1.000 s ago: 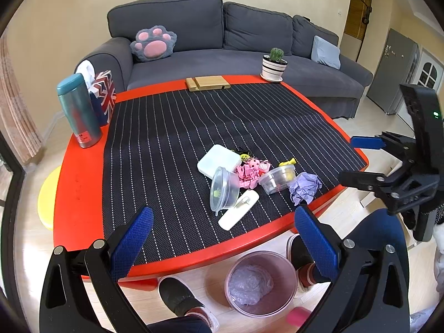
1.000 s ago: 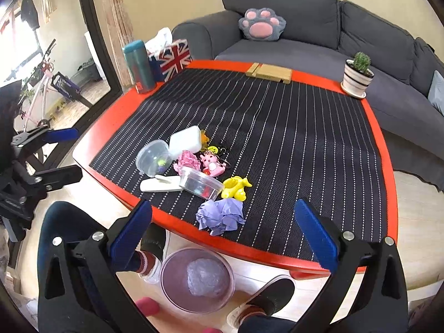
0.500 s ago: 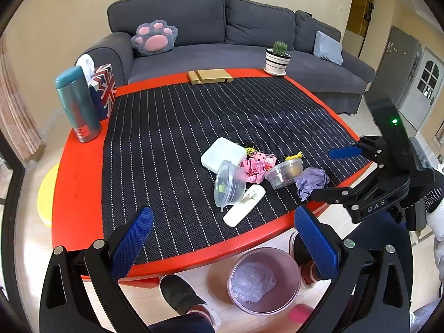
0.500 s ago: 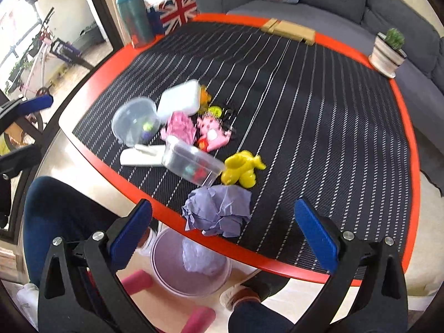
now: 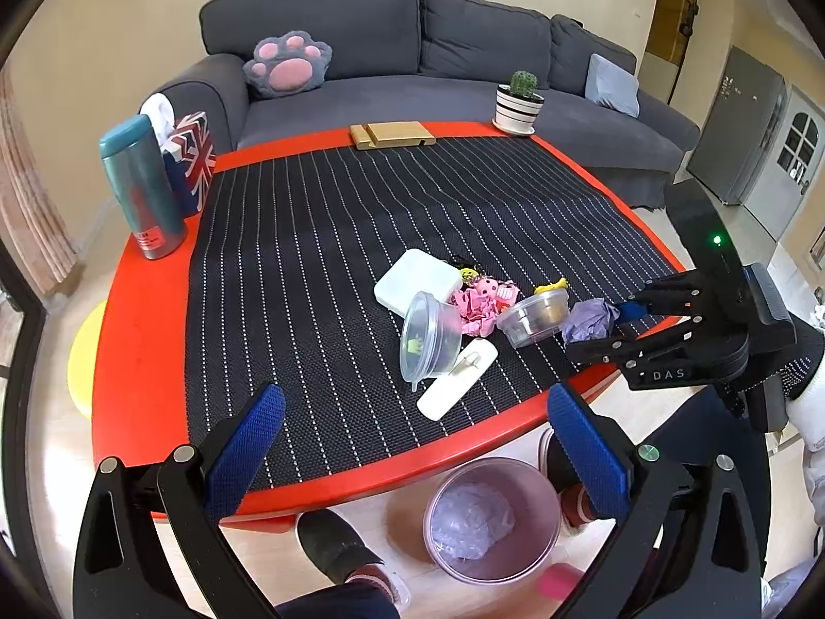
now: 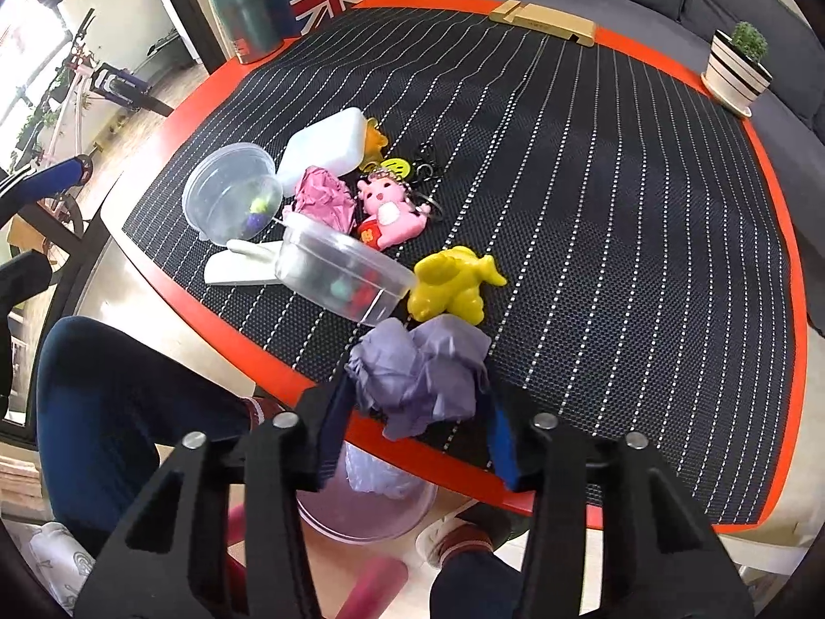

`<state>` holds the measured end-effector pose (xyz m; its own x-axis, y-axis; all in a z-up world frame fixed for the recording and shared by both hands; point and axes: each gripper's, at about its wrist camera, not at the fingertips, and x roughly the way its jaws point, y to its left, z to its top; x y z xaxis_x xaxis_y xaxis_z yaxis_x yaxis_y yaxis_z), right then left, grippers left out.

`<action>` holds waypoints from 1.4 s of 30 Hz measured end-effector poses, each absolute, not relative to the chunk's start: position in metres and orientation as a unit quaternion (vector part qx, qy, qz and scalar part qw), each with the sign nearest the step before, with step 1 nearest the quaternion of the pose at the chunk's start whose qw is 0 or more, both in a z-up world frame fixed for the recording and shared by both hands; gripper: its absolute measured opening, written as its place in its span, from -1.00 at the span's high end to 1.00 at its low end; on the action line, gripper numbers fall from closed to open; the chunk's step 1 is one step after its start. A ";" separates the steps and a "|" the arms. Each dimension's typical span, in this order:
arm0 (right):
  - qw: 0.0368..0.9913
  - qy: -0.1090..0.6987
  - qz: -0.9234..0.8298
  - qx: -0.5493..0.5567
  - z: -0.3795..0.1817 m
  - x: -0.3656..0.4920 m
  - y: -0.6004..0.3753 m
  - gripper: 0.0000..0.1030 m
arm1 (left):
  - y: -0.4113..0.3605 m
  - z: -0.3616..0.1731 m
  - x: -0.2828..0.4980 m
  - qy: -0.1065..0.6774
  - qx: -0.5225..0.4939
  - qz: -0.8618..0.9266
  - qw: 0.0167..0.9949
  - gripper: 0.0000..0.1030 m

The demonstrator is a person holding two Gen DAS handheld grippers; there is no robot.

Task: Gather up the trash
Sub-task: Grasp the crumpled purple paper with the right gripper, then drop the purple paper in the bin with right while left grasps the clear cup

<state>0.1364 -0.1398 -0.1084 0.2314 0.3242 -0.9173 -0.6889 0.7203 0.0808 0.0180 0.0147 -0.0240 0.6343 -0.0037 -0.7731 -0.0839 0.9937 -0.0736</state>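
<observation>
Crumpled paper (image 6: 420,379) at table (image 5: 144,309) edge, bin (image 5: 492,518) seemingly below, tub (image 6: 343,276) just beside

bright even daylight, soft shadows — sharp, fisheye-bent edges

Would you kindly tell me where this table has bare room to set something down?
The striped mat is bare between the teal bottle, the wooden block and the cactus pot. The near edge is crowded: white box, tipped clear cup, pink paper and purple paper wad.

The far half of the striped mat (image 5: 412,196) lies open; a clear tub (image 6: 340,273) and yellow toy (image 6: 454,283) crowd the near edge.
</observation>
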 end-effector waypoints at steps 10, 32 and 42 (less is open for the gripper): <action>0.783 0.504 0.333 -0.149 -0.086 0.131 -0.154 0.22 | 0.011 -0.027 0.029 0.432 -0.043 0.020 0.901 -0.90; 0.808 0.481 0.328 -0.094 -0.054 0.138 -0.177 0.22 | 0.016 -0.068 0.100 0.506 -0.038 0.012 0.862 -0.73; 0.807 0.479 0.333 -0.087 -0.055 0.139 -0.176 0.22 | 0.022 -0.079 0.102 0.519 -0.065 0.002 0.853 0.54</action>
